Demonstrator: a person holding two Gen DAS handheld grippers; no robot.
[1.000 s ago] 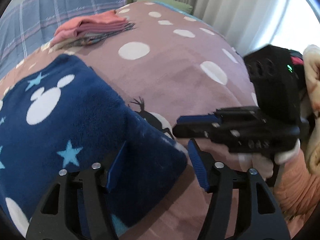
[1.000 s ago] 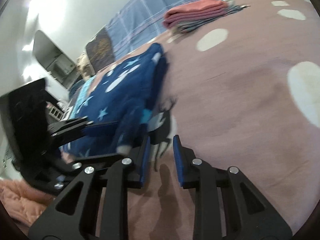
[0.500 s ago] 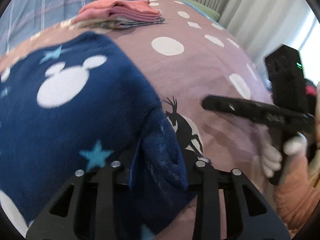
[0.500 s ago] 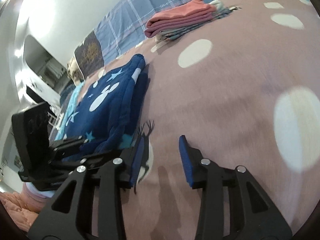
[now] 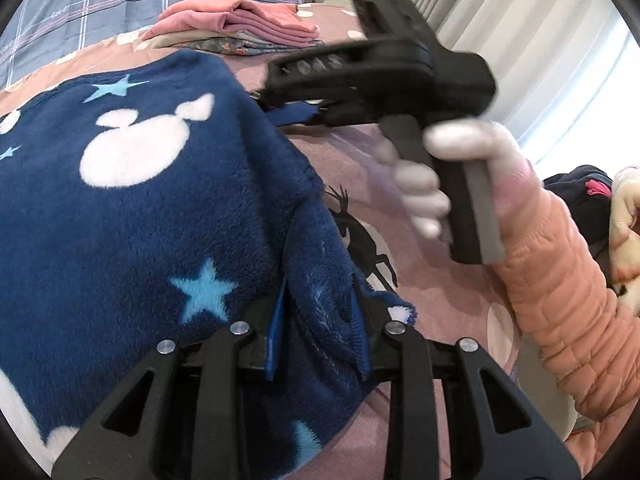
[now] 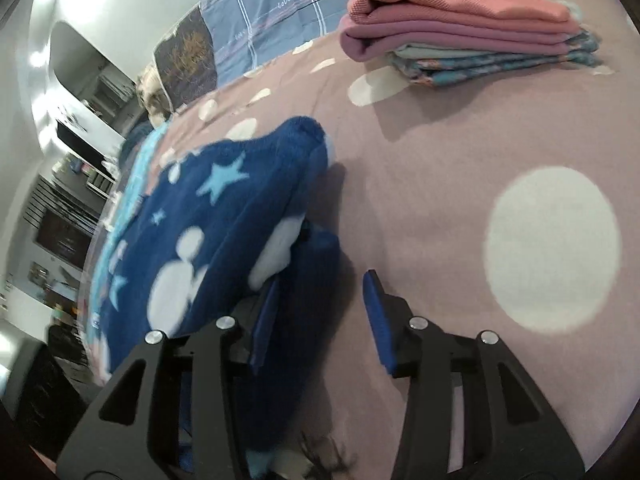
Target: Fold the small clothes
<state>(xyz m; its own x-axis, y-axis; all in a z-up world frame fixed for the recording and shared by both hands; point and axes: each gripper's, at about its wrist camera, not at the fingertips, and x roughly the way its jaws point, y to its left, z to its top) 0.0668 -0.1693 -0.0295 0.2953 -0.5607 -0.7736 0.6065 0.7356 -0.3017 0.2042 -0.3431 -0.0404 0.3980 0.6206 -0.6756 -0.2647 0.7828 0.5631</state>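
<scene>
The navy fleece garment with white mouse-head shapes and pale blue stars [image 5: 132, 208] lay spread on the mauve bedspread with white dots [image 6: 440, 184]. It looked thick, soft and light, likely to sag and bunch unless taken by its edges. The left gripper [image 5: 318, 340] was clamped on a bunched corner of it. The right gripper [image 6: 320, 324] stood with its jaws parted at the garment's far edge, gripping nothing. The blue checked pillow [image 6: 280, 0] carried the woven word "love". A stack of folded pink and patterned clothes [image 6: 468, 28] sat beyond.

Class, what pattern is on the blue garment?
White mouse heads and light-blue stars on the garment; clearest in the left wrist view.
</scene>
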